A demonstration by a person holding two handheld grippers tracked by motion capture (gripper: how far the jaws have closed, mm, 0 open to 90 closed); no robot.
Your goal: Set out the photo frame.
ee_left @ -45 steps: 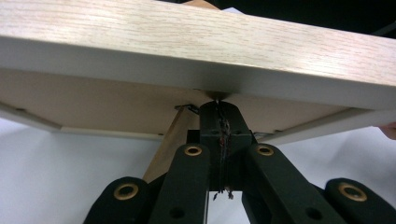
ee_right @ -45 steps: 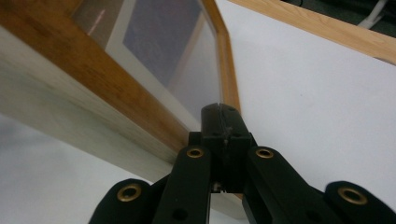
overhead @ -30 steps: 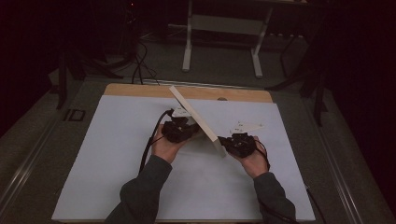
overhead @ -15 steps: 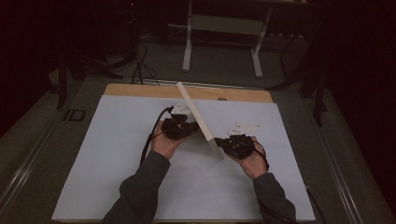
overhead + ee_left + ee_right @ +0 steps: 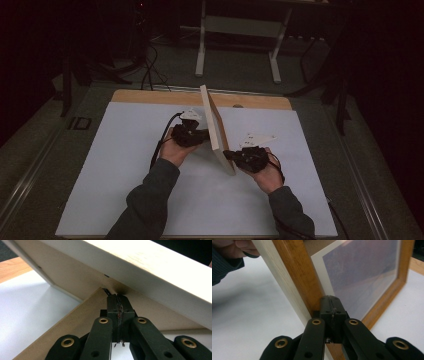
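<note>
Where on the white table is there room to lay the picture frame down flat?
The white mat is bare along its left side, beyond the left gripper, and along its right edge past the right gripper. The middle is crowded: both hands and the tilted picture frame meet there.

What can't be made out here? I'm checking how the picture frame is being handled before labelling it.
- The printed image in the picture frame: right gripper view, blurred and washed by glare on the glass.
- What the left gripper presses, stand or back: left gripper view, the shut jaws cover the contact.
- The frame's front: high view, it stands edge-on.
</note>
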